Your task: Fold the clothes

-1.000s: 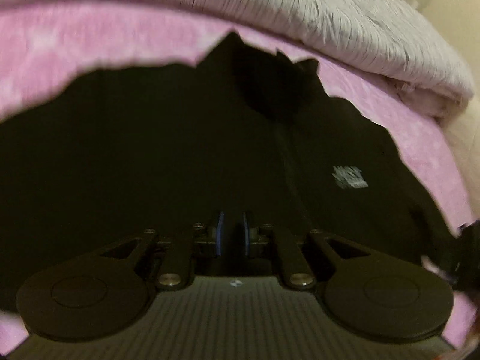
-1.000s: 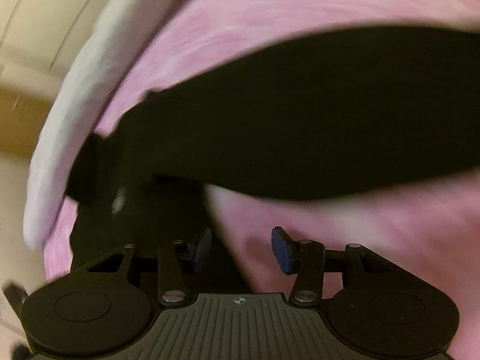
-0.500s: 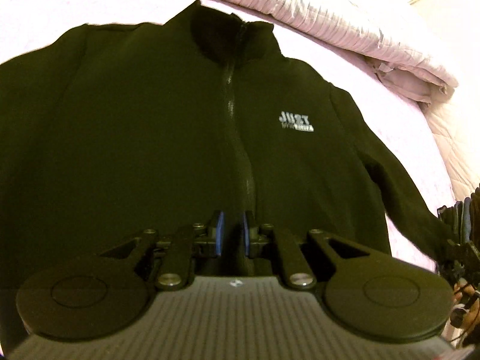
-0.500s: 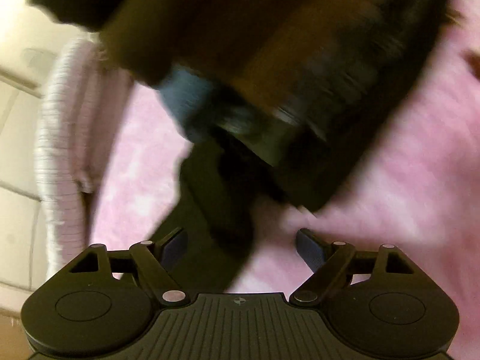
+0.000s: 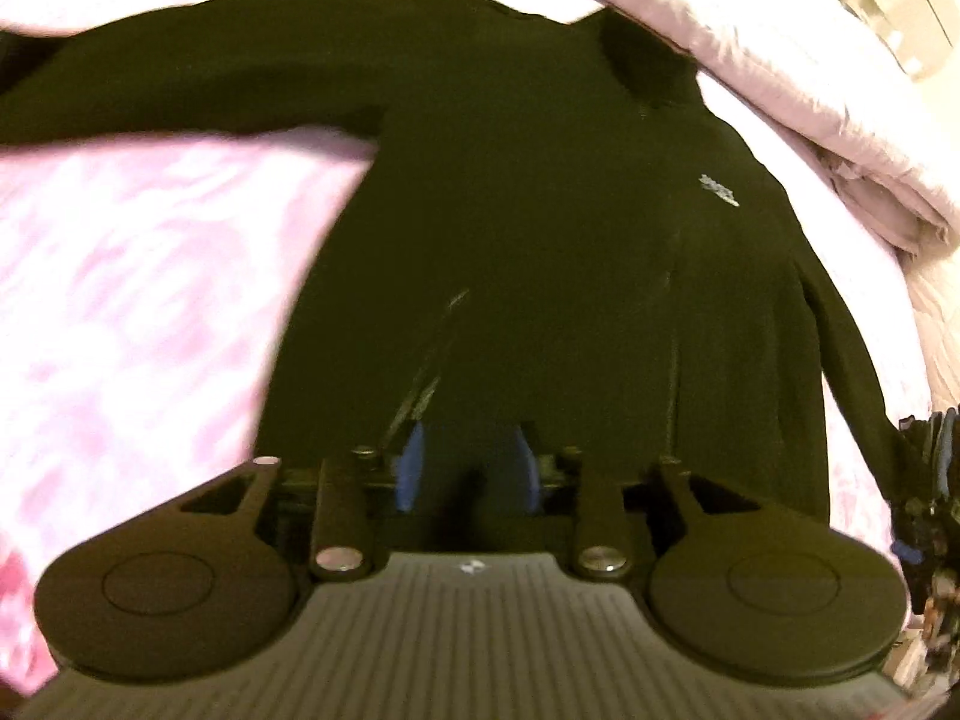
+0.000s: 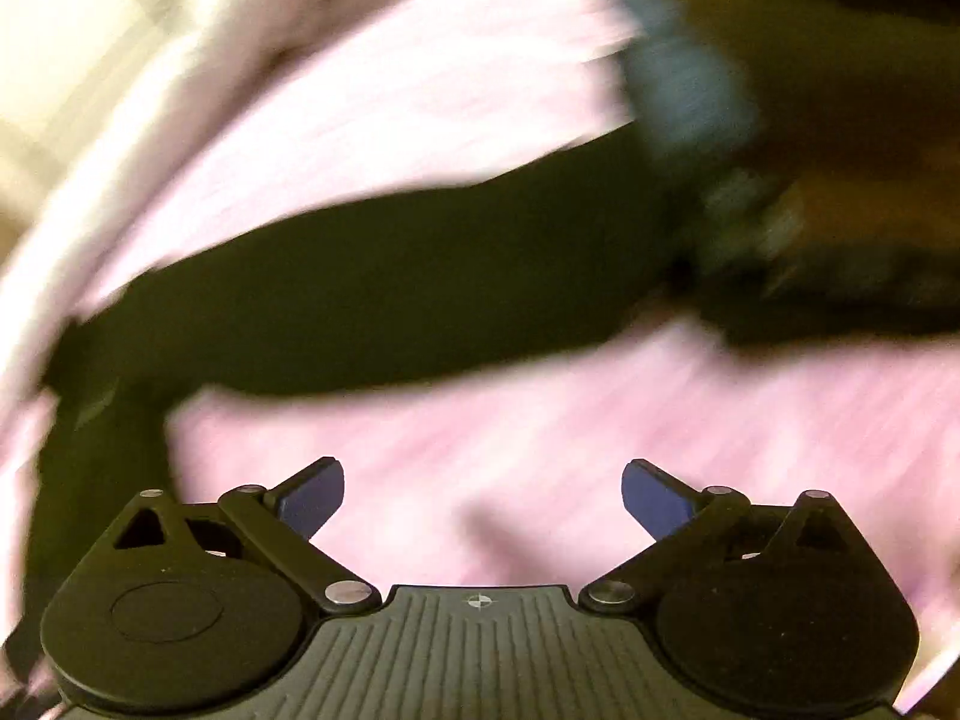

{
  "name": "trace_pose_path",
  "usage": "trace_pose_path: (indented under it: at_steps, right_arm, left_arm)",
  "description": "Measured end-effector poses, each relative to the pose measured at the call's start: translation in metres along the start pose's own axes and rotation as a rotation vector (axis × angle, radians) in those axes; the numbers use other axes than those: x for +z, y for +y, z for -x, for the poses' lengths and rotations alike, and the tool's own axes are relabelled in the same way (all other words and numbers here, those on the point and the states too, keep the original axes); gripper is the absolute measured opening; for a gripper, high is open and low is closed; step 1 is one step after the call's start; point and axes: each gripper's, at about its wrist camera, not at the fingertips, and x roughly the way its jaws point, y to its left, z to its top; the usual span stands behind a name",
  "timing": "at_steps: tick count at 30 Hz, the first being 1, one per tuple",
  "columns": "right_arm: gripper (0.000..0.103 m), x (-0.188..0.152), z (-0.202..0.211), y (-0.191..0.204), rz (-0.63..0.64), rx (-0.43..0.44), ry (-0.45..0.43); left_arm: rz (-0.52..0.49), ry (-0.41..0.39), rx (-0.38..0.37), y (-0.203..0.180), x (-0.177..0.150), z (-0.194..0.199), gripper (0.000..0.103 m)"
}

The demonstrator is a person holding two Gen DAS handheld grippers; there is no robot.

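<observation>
Two grippers in view, both with jaws parted. Nearest in the left wrist view, the left gripper (image 5: 468, 468) shows its blue pads (image 5: 410, 468) about half apart over the jacket's (image 5: 540, 252) near hem; jaws have just been opening, and dark fabric lies below the gap, but whether any of it sits between the pads cannot be told. In the right wrist view the right gripper (image 6: 483, 498) stands at its widest, also just opened, nothing between the pads, only the pink cover (image 6: 540, 420) beneath. Beyond it a sleeve (image 6: 372, 300) stretches across the cover from left to right, heavily blurred; the blurred dark shape at far right cannot be made out. Jacket lies front-up and mostly flat on the cover: zip (image 5: 675, 312) running from hem to collar (image 5: 651, 69), small white logo (image 5: 718, 189) on the chest at right, one sleeve spread far left, the other down the right edge. Farthest, a pale rolled quilt (image 5: 810, 90) touches or just overlaps the collar. Judgement: soft, limp, light fleece-like cloth, not slippery, not fragile; it will drape and sag when lifted, so one-point lifts will bunch it. Best holds: sleeve cuff, or the side seam near hem and shoulder, pinching a single layer edge.
</observation>
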Motion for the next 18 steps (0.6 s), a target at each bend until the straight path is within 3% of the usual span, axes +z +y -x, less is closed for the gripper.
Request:
trace_pose_path:
  at_steps: [2, 4, 7, 10, 14, 15, 16, 17, 18]
  right_arm:
    - [0.102, -0.043, 0.001, 0.022, 0.006, 0.115, 0.076]
    - [0.102, -0.089, -0.001, 0.042, 0.006, 0.175, 0.132]
    - [0.102, -0.142, -0.012, 0.059, -0.003, 0.169, 0.181]
    - [0.101, -0.167, -0.027, 0.069, -0.009, 0.147, 0.187]
    - [0.1, -0.188, -0.028, 0.072, 0.014, 0.105, 0.099]
    - [0.091, -0.191, -0.024, 0.074, 0.019, 0.102, 0.093]
    - [0.076, -0.19, -0.024, 0.073, 0.019, 0.122, 0.097]
    - [0.017, -0.188, -0.025, 0.068, 0.016, 0.154, 0.107]
    - [0.009, -0.188, -0.029, 0.069, 0.007, 0.175, 0.122]
  left_arm:
    - [0.042, 0.003, 0.001, 0.026, -0.022, 0.014, 0.035]
    - [0.088, -0.002, 0.002, 0.049, -0.04, 0.02, 0.035]
    - [0.166, -0.006, -0.04, 0.081, -0.068, 0.02, 0.036]
    - [0.219, -0.005, -0.096, 0.103, -0.09, 0.008, 0.036]
    - [0.335, -0.06, -0.284, 0.114, -0.108, -0.001, 0.038]
    - [0.358, -0.058, -0.332, 0.112, -0.109, -0.003, 0.037]
    - [0.38, -0.055, -0.38, 0.11, -0.109, -0.006, 0.026]
    - [0.376, -0.051, -0.409, 0.107, -0.108, -0.007, 0.016]
    - [0.35, -0.051, -0.414, 0.103, -0.104, -0.005, 0.01]
